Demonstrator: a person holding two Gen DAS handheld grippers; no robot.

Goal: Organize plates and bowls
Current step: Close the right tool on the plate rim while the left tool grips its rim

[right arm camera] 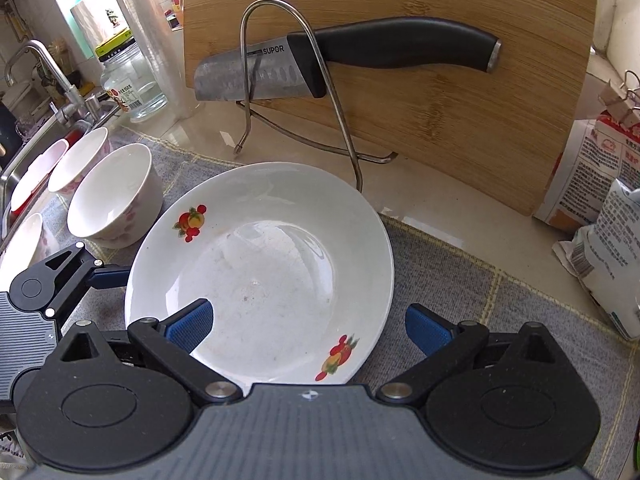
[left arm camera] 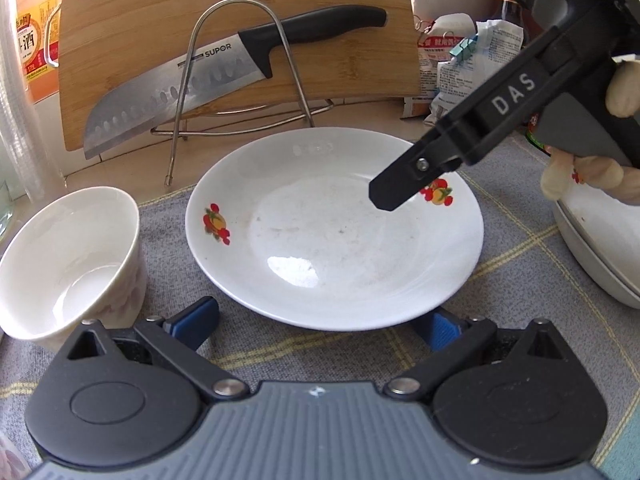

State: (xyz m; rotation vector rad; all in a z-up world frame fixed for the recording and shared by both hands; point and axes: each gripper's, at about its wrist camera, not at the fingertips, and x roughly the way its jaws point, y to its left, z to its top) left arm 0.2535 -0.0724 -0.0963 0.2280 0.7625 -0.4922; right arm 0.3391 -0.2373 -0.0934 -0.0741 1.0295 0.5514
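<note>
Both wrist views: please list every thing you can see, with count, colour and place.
Round ceramic plate with fruit prints: 1, white, on the grey checked cloth.
Ceramic bowls: at least 4, white, left of plate.
Steel kitchen knife with black handle: 1, in the wire rack.
Bamboo cutting board: 1, tan, upright behind.
Glass jar: 1, clear, near the faucet.
Paper bags: several, white, right.
Left gripper: open, at plate's edge.
Right gripper: open, over plate.

Pale stone counter [right arm camera: 460, 216], partly covered by a grey checked cloth [right arm camera: 440, 280].
On the cloth: white fruit-print plate [right arm camera: 280, 264], white bowl [right arm camera: 116, 196] just left of it, more bowls beyond. On bare counter: wire rack [right arm camera: 296, 92] holding knife [right arm camera: 340, 60] and bamboo cutting board [right arm camera: 460, 100]; glass jar [right arm camera: 132, 84]; bags [right arm camera: 592, 176].
</note>
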